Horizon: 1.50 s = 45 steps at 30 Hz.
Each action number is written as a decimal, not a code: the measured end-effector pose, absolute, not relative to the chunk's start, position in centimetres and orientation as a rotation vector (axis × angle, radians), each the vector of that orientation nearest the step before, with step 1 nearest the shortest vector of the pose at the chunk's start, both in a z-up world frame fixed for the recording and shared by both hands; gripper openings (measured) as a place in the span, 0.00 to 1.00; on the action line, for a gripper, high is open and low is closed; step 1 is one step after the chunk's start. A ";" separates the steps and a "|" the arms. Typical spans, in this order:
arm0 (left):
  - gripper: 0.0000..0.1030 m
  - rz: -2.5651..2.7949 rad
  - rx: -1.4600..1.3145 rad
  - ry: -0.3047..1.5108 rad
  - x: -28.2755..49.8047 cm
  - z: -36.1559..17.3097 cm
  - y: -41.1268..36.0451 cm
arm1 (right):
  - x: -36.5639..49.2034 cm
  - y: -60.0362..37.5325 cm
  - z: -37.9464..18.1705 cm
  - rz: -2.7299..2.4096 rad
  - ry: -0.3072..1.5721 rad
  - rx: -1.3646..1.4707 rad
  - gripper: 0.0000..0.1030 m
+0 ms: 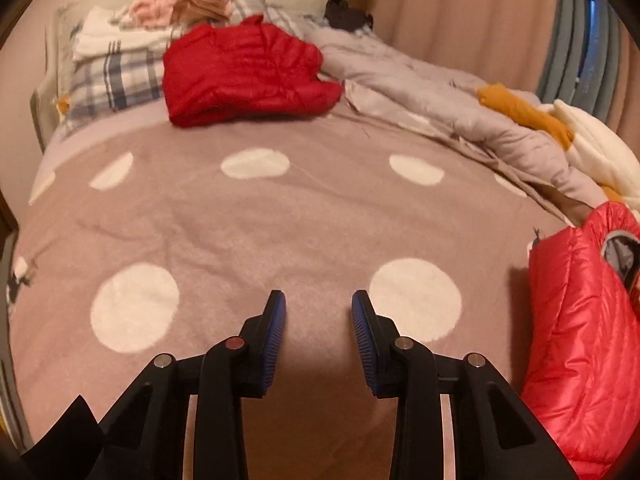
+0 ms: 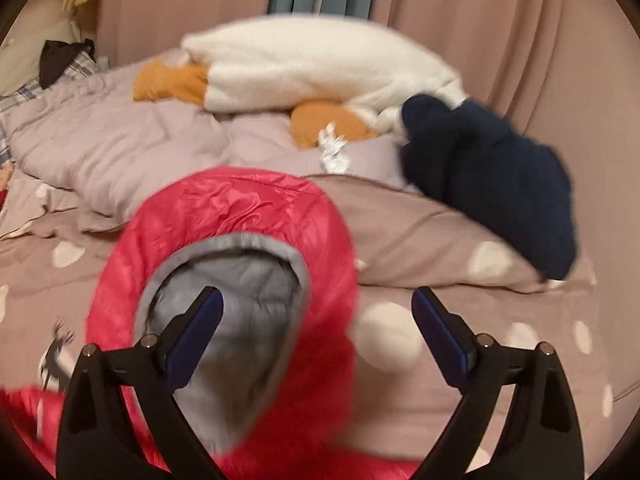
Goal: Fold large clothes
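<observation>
A bright red puffer jacket point(image 2: 240, 208) with a grey lining lies on the dotted blanket, its hood opening facing my right gripper point(image 2: 316, 296). That gripper hovers over the hood with its jaws wide open; the left finger point(image 2: 200, 320) overlaps the grey lining and nothing is pinched. In the left wrist view the same jacket point(image 1: 580, 340) lies at the right edge. My left gripper point(image 1: 318, 300) stands open over bare blanket, holding nothing. A darker red jacket point(image 1: 240, 72) sits folded at the far end of the bed.
The bed is covered by a mauve blanket with white dots point(image 1: 240, 220). A crumpled grey quilt point(image 2: 120, 140), a white fleece with mustard parts point(image 2: 312, 56) and a navy garment point(image 2: 500, 184) lie along the curtain side. Stacked folded clothes point(image 1: 132, 40) sit at the far left.
</observation>
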State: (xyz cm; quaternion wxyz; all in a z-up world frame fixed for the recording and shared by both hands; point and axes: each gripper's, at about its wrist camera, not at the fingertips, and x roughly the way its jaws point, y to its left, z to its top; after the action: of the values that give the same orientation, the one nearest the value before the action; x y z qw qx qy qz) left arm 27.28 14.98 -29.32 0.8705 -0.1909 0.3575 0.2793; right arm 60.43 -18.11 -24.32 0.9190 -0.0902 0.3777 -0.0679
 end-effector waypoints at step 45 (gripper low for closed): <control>0.81 0.013 -0.758 0.628 24.6 -21.2 11.5 | 27.4 -25.1 -22.7 0.113 0.731 0.536 0.85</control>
State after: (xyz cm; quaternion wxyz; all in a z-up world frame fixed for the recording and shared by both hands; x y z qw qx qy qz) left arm 24.59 11.48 -21.24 0.8812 -0.3639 0.3016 0.0064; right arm 27.41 -25.08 -22.68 0.8975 0.2588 0.3530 0.0547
